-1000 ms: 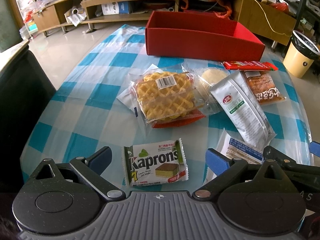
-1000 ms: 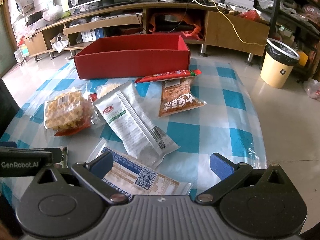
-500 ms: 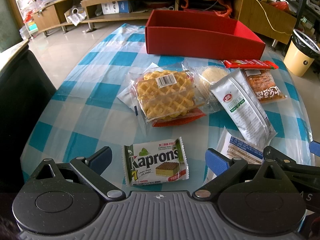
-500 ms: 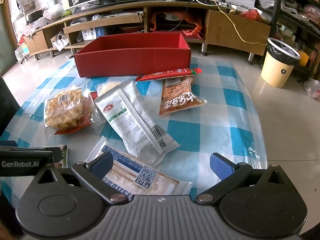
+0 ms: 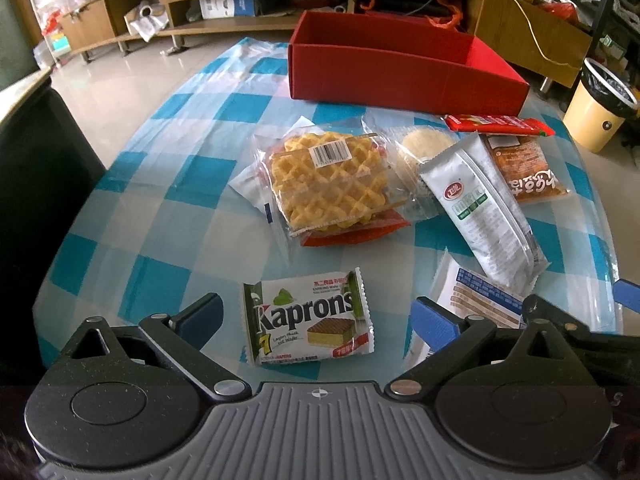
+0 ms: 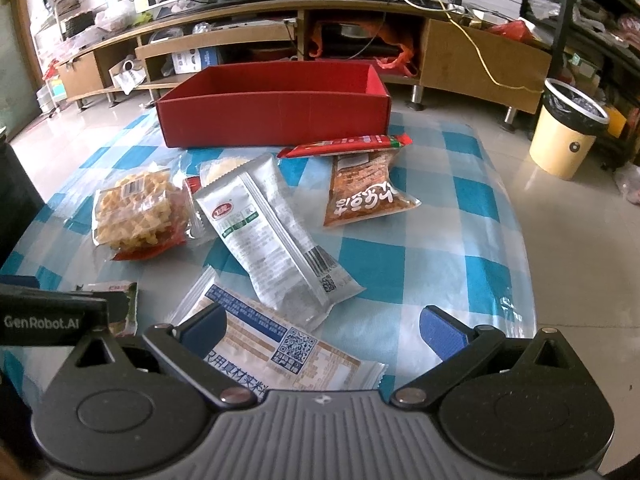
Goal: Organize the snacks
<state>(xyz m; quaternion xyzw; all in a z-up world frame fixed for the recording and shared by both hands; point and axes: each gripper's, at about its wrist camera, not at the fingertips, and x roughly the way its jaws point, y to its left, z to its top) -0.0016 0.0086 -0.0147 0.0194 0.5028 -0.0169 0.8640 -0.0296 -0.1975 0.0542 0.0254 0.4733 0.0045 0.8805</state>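
An empty red box [image 5: 404, 68] [image 6: 276, 104] stands at the far end of the checked table. Loose snacks lie before it: a waffle pack [image 5: 328, 180] [image 6: 136, 208], a silver pouch [image 5: 480, 212] [image 6: 272, 232], an orange-brown bag [image 5: 528, 172] [image 6: 364, 196], a red stick pack [image 5: 500, 125] [image 6: 344, 146] and a round cake [image 5: 426, 144]. My left gripper [image 5: 316, 320] is open, and the Kaprons wafer [image 5: 308, 318] lies between its fingers on the cloth. My right gripper [image 6: 322, 330] is open above a white-and-blue flat pack [image 6: 280, 344].
The blue-and-white tablecloth [image 5: 160, 184] drops off at the left and right edges. A cream waste bin [image 6: 568, 132] stands on the floor at right. Low wooden shelving [image 6: 224, 44] runs behind the table. A dark chair [image 5: 36, 184] sits at the left.
Both grippers have crept slightly forward and down toward the table; the snacks sit a little nearer in view. Nothing was taken hold of.
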